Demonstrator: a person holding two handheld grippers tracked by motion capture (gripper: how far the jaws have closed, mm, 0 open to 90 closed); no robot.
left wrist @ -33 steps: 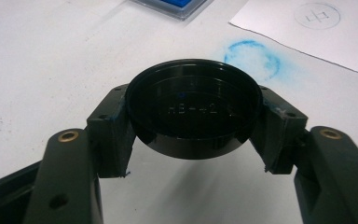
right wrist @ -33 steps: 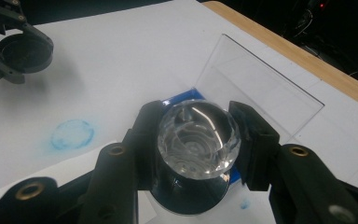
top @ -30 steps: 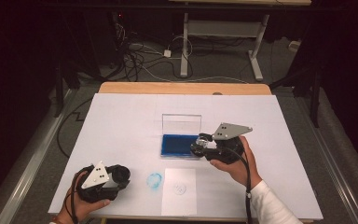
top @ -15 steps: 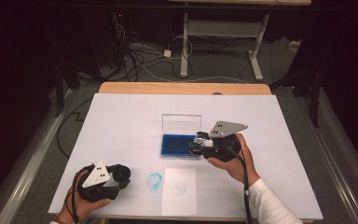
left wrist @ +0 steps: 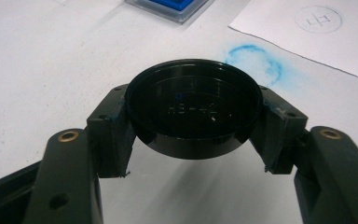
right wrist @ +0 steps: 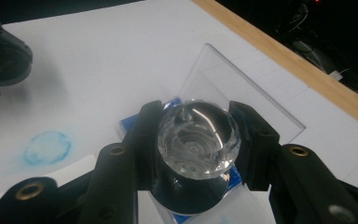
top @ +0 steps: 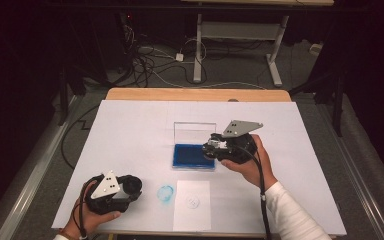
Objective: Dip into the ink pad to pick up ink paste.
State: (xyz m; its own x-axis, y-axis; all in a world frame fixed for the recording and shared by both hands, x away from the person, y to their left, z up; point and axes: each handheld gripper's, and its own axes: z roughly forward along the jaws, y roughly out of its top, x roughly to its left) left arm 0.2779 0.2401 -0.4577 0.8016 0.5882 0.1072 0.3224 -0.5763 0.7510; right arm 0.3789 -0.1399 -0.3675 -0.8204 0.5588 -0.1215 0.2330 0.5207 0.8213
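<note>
My right claw [right wrist: 196, 144] grips a stamp [right wrist: 196, 140] by its clear, faceted knob, which glints like cut glass and shows a small ringed pattern inside; below the knob sits a dark round base. The jaws press on the knob from both sides. The stamp stands over the blue ink pad [top: 191, 156], at about the pad's 3 o'clock edge, near the middle of the counter [top: 130, 130]. I cannot tell whether the base touches the ink. The pad lies in a clear case whose lid [top: 194, 133] stands open at 12 o'clock from it.

My left claw [left wrist: 193, 116] holds a shallow black round cap [left wrist: 193, 109], hollow side up, with faint raised characters on its inner floor and a tiny blue speck. The jaws clamp its rim on both sides, with blue smudges on their pads. It sits at the counter's 7 o'clock corner.

At 3 o'clock from this cap a smeared blue ring of ink [top: 165, 193] marks the counter, and just past it lies a white paper sheet [top: 192, 212] bearing a faint circular stamp print [top: 193, 202].
</note>
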